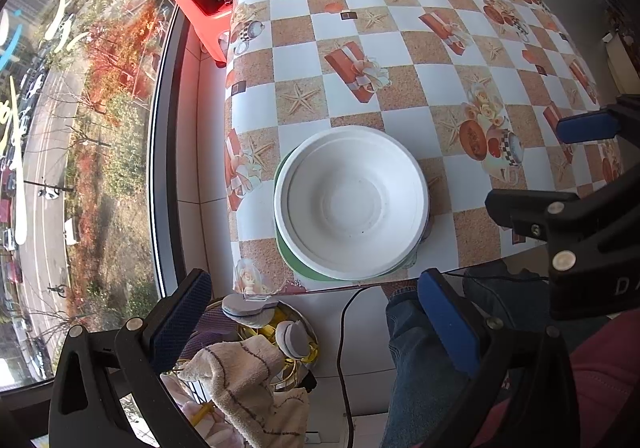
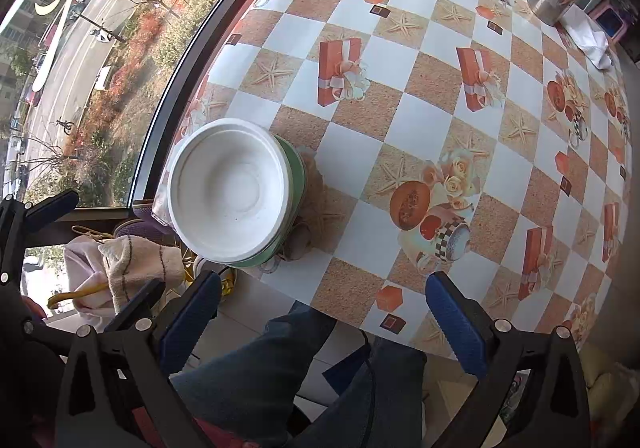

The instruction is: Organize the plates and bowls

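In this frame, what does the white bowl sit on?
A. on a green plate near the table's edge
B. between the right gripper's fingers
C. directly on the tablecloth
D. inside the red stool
A: the white bowl rests on a green plate whose rim shows beneath it, near the table edge; both grippers hang open, clear of it.

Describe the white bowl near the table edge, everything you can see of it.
The white bowl is round and matte, looking like moulded pulp or foam, with a broad flat rim and a stepped ring around a flat bottom. It looks empty apart from a tiny dark speck inside. It sits upright, nested on white dishes stacked on a green plate, at the table corner nearest the window. Neither gripper touches it; the left gripper and right gripper hang back off the table edge with jaws open.
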